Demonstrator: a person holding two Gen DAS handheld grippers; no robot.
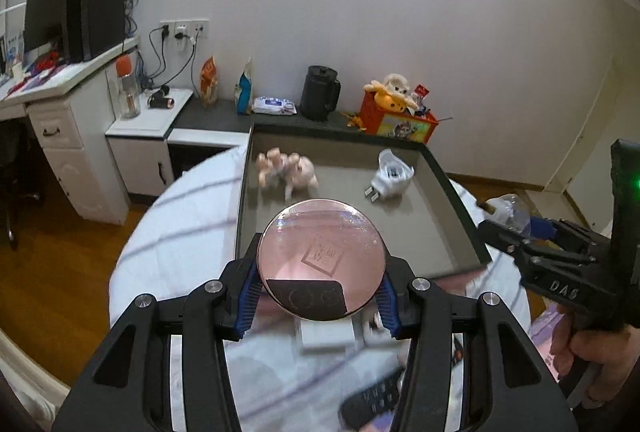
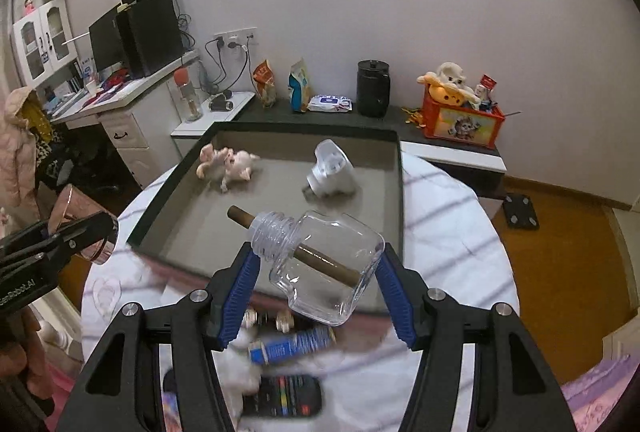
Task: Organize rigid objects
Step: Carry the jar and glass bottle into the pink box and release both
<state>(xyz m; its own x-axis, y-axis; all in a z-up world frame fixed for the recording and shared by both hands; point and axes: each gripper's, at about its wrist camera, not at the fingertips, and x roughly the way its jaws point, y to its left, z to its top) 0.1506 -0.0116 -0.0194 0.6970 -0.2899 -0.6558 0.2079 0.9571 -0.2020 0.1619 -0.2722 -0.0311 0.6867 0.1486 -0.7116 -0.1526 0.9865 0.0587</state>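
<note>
My left gripper (image 1: 322, 284) is shut on a round pink mirror (image 1: 322, 258), held above the near edge of a grey tray (image 1: 452, 216); the mirror also shows in the right wrist view (image 2: 80, 216). My right gripper (image 2: 316, 272) is shut on a clear glass bottle (image 2: 324, 268) with a brown wick stick through its neck, held over the tray's (image 2: 192, 228) near edge. The right gripper also shows at the right in the left wrist view (image 1: 500, 228). In the tray lie a pink plush toy (image 1: 286, 170) (image 2: 228, 164) and a white plug device (image 1: 390, 174) (image 2: 332, 168).
On the white bedding below lie a black remote (image 2: 284, 396) (image 1: 372, 396), a blue tube (image 2: 292, 344) and a white box (image 1: 326, 336). Behind the tray, a dark shelf holds a black kettle (image 1: 320, 98), wipes, snack bags and a red toy box (image 1: 400, 120). A white desk stands left.
</note>
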